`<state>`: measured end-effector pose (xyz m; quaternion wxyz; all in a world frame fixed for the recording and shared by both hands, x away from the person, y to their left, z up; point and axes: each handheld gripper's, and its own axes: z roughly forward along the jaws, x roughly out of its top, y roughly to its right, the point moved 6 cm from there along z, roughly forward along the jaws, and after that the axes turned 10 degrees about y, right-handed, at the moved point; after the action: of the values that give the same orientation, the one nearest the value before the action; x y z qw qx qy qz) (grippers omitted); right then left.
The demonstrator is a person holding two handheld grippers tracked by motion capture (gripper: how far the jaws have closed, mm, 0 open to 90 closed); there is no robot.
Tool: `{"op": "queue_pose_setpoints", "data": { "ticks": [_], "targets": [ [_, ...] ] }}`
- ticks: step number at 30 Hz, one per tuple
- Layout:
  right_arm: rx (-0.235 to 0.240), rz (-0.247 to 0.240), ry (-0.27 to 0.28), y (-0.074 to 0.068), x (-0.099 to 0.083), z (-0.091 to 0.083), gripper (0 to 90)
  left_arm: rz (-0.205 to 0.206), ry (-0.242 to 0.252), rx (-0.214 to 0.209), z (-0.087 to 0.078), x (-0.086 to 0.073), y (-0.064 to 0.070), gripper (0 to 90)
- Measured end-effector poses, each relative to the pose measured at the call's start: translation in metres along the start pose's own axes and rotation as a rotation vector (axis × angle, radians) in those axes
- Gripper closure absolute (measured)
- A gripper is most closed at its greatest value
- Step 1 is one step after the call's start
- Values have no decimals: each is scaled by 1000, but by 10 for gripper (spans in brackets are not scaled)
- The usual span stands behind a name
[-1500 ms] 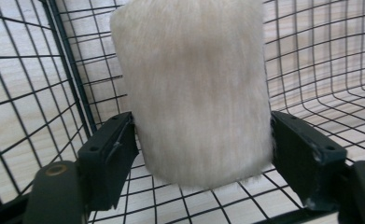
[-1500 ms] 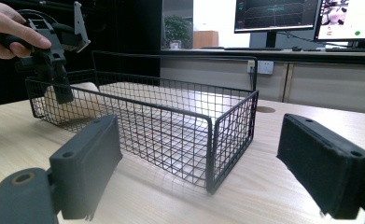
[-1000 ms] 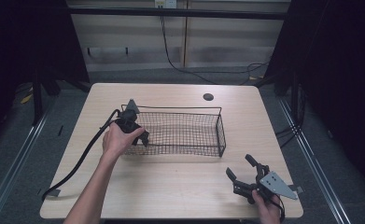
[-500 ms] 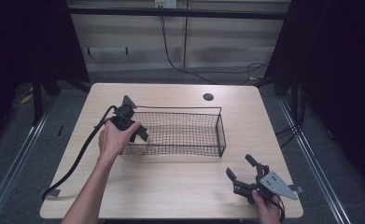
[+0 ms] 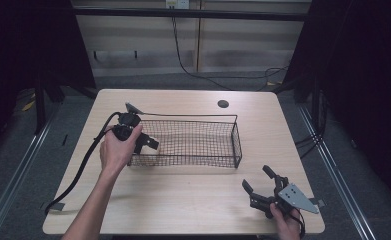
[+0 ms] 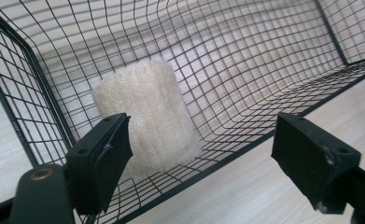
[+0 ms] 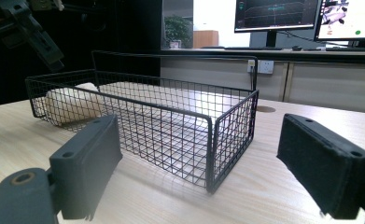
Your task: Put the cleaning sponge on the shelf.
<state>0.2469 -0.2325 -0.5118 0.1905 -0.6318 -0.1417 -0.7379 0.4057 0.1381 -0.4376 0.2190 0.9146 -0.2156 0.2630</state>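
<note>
A black wire basket [image 5: 218, 146] stands in the middle of the wooden table [image 5: 183, 200]. A white, fuzzy sponge-like block [image 6: 147, 116] lies inside the basket's left end, against the wire wall; in the right gripper view the block [image 7: 70, 109] shows through the mesh. A hand holds my left gripper [image 5: 144, 141] over that left end, and in its own view the gripper [image 6: 203, 158] is open, hanging above the block with nothing between the jaws. My right gripper [image 5: 255, 178] rests open near the table's front right, and in its own view the gripper [image 7: 203, 158] faces the basket [image 7: 208, 140].
A black cable [image 5: 83, 165] trails from the left gripper across the table's left side and off its edge. A round dark grommet [image 5: 223, 104] sits at the back of the table. Monitors [image 7: 306, 16] stand on a counter beyond the table.
The left hand and its gripper have drifted a little left and back at the basket's left end. The right gripper has stayed put.
</note>
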Motion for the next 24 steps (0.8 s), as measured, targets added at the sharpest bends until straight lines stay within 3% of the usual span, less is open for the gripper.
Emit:
{"op": "queue_pose_setpoints", "data": {
  "ticks": [5,8,11,12,16,18,22,24],
  "targets": [
    [0,-1,-1,0,0,0,128,48,44,26,-8,-3,-2,194],
    [-1,-2,-1,0,0,0,128,65,82,-11,-15,-6,-2,206],
    [-3,-2,0,0,0,0,128,60,104,-22,-18,-7,-2,214],
    [-1,-1,-1,0,0,0,128,49,114,-47,-20,-10,-2,206],
    [-2,0,-1,0,0,0,128,53,143,-81,-24,-16,-1,189],
    [-3,-2,0,0,0,0,127,33,155,-81,-27,-19,-2,188],
    [-4,-3,2,0,0,0,128,43,161,-85,-33,-25,-3,197],
    [-5,-3,1,0,0,0,128,26,165,-90,-39,-31,-5,199]
  ]
}}
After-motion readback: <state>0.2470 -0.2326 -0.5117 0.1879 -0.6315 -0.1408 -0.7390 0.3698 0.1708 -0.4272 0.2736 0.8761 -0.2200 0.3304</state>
